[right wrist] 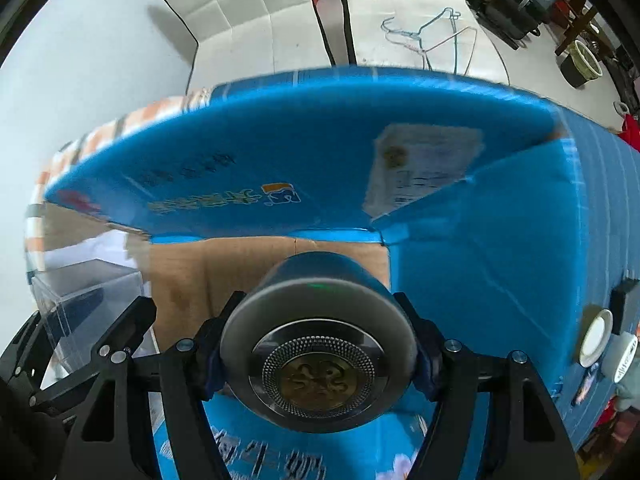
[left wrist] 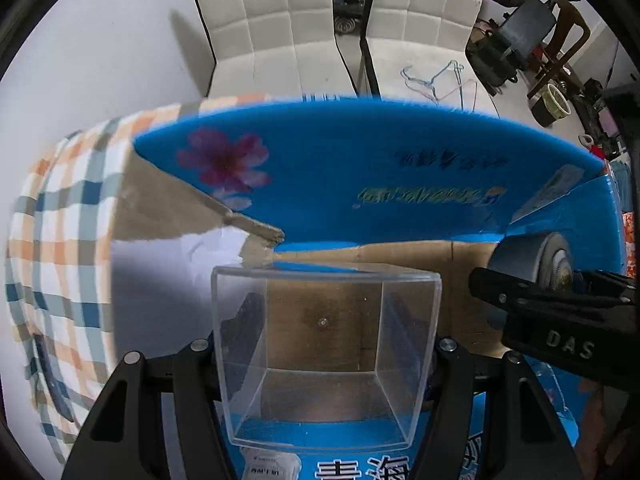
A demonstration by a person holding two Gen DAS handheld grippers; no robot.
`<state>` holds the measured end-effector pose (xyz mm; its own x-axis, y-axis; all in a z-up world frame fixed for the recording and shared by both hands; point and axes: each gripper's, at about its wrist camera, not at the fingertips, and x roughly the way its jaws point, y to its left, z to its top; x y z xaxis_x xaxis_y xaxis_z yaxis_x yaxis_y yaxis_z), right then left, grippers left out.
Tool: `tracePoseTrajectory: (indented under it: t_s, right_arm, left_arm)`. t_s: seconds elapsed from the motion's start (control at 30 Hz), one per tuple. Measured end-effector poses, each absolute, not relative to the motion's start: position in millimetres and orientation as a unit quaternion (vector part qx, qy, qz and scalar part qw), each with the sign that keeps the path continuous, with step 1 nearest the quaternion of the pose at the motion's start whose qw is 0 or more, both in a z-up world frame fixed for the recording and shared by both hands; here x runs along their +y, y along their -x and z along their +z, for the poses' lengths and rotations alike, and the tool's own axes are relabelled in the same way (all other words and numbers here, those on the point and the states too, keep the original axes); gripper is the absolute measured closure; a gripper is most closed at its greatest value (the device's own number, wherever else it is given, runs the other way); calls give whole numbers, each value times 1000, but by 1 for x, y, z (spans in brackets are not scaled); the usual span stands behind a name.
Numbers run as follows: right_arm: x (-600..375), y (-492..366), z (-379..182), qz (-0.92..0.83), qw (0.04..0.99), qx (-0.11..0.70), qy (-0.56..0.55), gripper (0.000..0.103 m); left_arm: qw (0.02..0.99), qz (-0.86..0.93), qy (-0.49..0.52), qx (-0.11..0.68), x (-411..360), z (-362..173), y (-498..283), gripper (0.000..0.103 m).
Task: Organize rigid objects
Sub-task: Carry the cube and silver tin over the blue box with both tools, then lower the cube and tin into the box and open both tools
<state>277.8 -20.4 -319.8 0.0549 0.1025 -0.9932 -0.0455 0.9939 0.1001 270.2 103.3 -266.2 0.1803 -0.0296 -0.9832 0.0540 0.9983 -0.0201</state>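
Note:
My left gripper [left wrist: 324,320] is shut on a clear square plastic box [left wrist: 324,364]; its fingers show darkly through the box's side walls. The clear box hangs over the brown floor of an open blue cardboard carton [left wrist: 360,168]. To the right in this view is my right gripper [left wrist: 552,312] with a round tin [left wrist: 532,256]. In the right wrist view my right gripper [right wrist: 318,320] is shut on that blue-grey tin [right wrist: 316,344], whose silver lid with a gold emblem faces the camera. It hangs above the carton [right wrist: 280,152]. The clear box [right wrist: 80,300] is blurred at the left.
The carton's blue flaps stand up at the back and right. A checked tablecloth [left wrist: 60,220] lies under it at the left. Something white [left wrist: 180,272] lies at the carton's left. Two white padded chairs [left wrist: 272,32] and wire hangers [left wrist: 440,80] are behind.

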Motion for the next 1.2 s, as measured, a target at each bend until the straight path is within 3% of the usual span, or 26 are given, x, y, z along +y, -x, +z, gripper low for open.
tracePoseTrajectory:
  t_s: [0.27, 0.4, 0.87, 0.9, 0.97, 1.03, 1.2]
  right_arm:
    - [-11, -290, -357, 40, 699, 714, -14, 28]
    - [-6, -293, -346, 49, 708, 705, -11, 0]
    - [-27, -320, -321, 28, 711, 702, 1, 0]
    - [-27, -320, -322, 27, 711, 702, 1, 0]
    - [-23, -322, -323, 25, 710, 703, 0, 0]
    - [-17, -320, -320, 27, 710, 703, 1, 0]
    - [-11, -315, -322, 28, 710, 704, 12, 0]
  left_arm:
    - [753, -47, 9, 657, 104, -285, -267, 42]
    - [741, -65, 32, 668, 104, -290, -269, 42]
    - [727, -101, 78, 675, 84, -295, -289, 41]
    - [727, -100, 77, 675, 85, -296, -290, 40]
    - [730, -95, 70, 673, 88, -293, -291, 17]
    - [734, -88, 58, 671, 89, -291, -294, 4]
    - [735, -78, 50, 672, 100, -290, -289, 0]
